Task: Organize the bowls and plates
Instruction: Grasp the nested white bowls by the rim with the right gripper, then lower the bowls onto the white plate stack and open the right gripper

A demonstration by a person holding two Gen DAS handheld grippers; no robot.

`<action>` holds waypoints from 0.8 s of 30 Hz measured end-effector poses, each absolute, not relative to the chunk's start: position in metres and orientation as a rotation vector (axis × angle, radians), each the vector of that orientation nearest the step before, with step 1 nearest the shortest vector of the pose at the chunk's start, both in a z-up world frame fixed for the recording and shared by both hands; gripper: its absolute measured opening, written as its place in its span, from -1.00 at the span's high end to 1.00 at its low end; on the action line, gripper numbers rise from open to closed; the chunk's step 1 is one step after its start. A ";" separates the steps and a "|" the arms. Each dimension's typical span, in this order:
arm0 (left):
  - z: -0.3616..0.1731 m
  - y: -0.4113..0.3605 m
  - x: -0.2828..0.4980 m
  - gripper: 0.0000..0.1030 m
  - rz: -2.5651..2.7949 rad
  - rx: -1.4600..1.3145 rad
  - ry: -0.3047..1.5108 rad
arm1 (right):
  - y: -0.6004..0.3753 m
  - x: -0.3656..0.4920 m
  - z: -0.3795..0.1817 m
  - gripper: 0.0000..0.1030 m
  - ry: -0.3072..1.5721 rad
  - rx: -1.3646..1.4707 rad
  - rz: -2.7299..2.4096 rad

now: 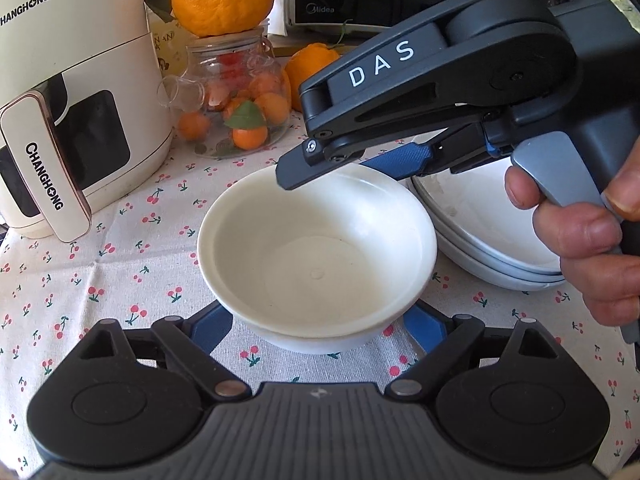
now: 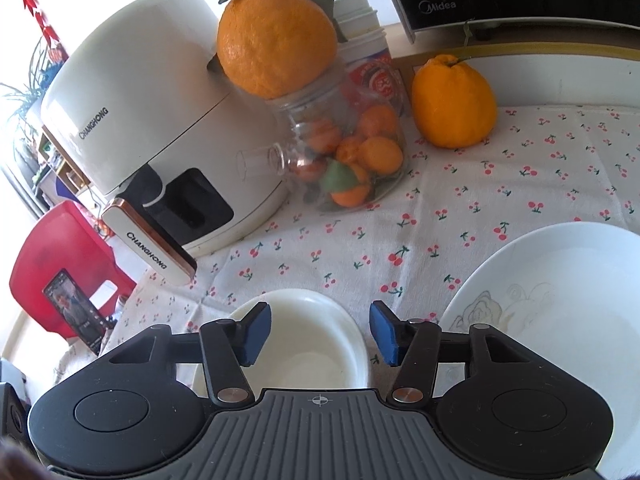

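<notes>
Both claws gape empty: the left claw [image 1: 316,330] straddles a white bowl [image 1: 316,248] beside stacked plates [image 1: 492,232], the right claw [image 2: 318,334] hovering above, seemingly ready to stack.

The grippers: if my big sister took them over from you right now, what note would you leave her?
Left gripper: open, fingers on either side of the white bowl, not squeezing it.
Right gripper: open, holding nothing, hanging over the far rim of that bowl.
The bowl stands upright on the cherry tablecloth. To its right is the stack of white plates, apparently not touching it.
Done: plates look stacked.
Left: the bowl seems next; likely close on it and put it where it belongs.
</notes>
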State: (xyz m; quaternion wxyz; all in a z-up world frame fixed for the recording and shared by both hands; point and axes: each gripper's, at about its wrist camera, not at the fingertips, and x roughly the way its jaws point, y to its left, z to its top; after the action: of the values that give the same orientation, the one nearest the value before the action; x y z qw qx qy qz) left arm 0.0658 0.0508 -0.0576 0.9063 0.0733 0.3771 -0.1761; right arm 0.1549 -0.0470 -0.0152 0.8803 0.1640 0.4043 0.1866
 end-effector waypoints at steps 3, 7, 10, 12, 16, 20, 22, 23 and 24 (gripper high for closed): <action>-0.057 0.053 0.067 -0.77 -0.367 0.128 0.787 | -0.046 0.154 -0.014 0.01 0.845 0.346 0.401; -0.056 0.055 0.069 -0.77 -0.371 0.110 0.791 | -0.046 0.153 -0.012 0.01 0.838 0.342 0.412; -0.055 0.054 0.068 -0.77 -0.370 0.110 0.788 | -0.045 0.153 -0.011 0.01 0.838 0.338 0.411; -0.055 0.054 0.067 -0.77 -0.370 0.108 0.788 | -0.046 0.152 -0.012 0.01 0.840 0.337 0.408; -0.053 0.054 0.067 -0.77 -0.369 0.109 0.781 | -0.046 0.153 -0.011 0.01 0.837 0.339 0.407; -0.048 0.053 0.064 -0.77 -0.370 0.109 0.770 | -0.048 0.152 -0.008 0.01 0.826 0.348 0.410; -0.045 0.053 0.063 -0.77 -0.371 0.107 0.766 | -0.049 0.151 -0.006 0.01 0.820 0.352 0.413; -0.044 0.053 0.063 -0.77 -0.372 0.105 0.764 | -0.049 0.150 -0.005 0.01 0.817 0.354 0.414; -0.043 0.053 0.062 -0.77 -0.373 0.104 0.763 | -0.050 0.150 -0.004 0.01 0.814 0.356 0.415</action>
State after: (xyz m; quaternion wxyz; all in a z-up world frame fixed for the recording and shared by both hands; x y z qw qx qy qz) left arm 0.0625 0.0530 -0.0428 0.9100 0.0502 0.3697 -0.1808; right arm 0.1495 -0.0496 -0.0041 0.8823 0.1710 0.3907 0.1991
